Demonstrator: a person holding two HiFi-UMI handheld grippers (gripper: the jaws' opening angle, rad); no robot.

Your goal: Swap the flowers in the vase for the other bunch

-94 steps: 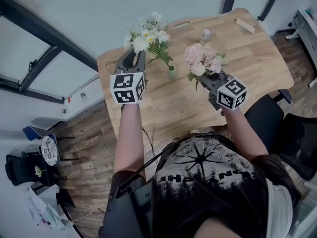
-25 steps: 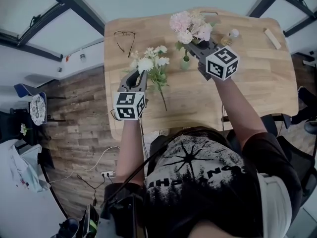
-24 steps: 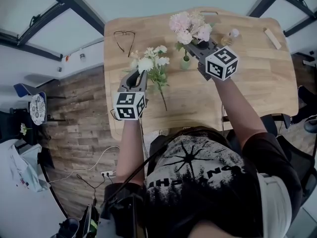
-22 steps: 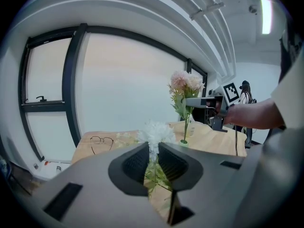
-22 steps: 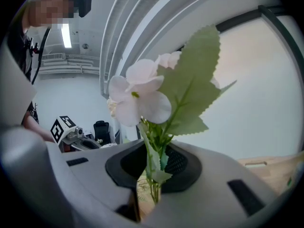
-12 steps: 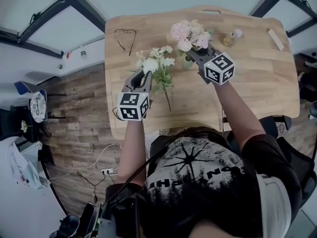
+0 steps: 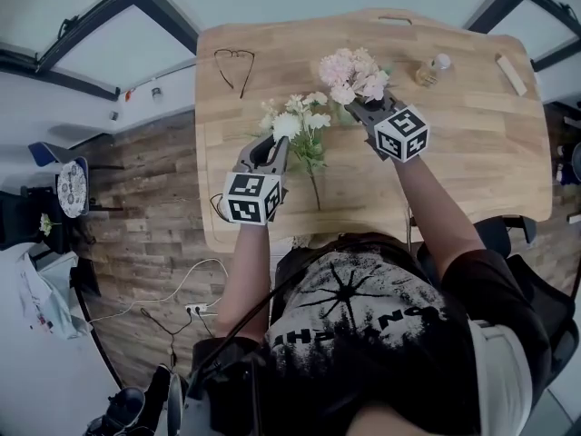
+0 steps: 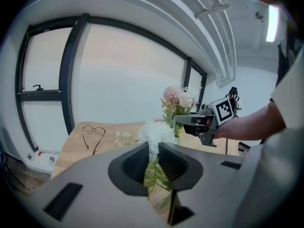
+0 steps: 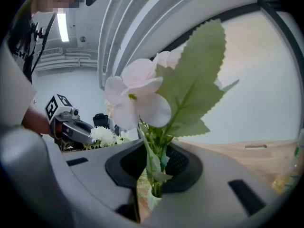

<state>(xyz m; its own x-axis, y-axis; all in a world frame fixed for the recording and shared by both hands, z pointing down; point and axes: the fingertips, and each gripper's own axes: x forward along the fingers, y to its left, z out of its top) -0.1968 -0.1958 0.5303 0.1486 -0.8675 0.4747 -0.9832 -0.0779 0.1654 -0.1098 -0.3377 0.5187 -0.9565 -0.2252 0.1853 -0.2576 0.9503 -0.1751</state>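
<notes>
My right gripper [image 7: 358, 108] is shut on the stems of the pink bunch [image 7: 352, 73]. In the right gripper view its stems [image 9: 154, 167] run down between the jaws into the mouth of the small pale green vase [image 9: 151, 199], which stands just below. My left gripper [image 7: 276, 143] is shut on the white bunch [image 7: 301, 121] and holds it left of the pink one. The white bunch's long stems [image 7: 316, 193] trail back over the table [image 7: 454, 171]. In the left gripper view the white bloom [image 8: 154, 132] rises between the jaws, with the pink bunch [image 8: 176, 98] behind it.
A pair of glasses [image 7: 234, 62] lies at the table's far left. A small bottle [image 7: 434, 66] and a wooden block [image 7: 510, 73] sit at the far right. The table's near edge runs just in front of the person's body.
The pink bunch has come down over the vase in my right gripper. My left gripper has carried the white bunch slightly lower and closer to the pink one.
</notes>
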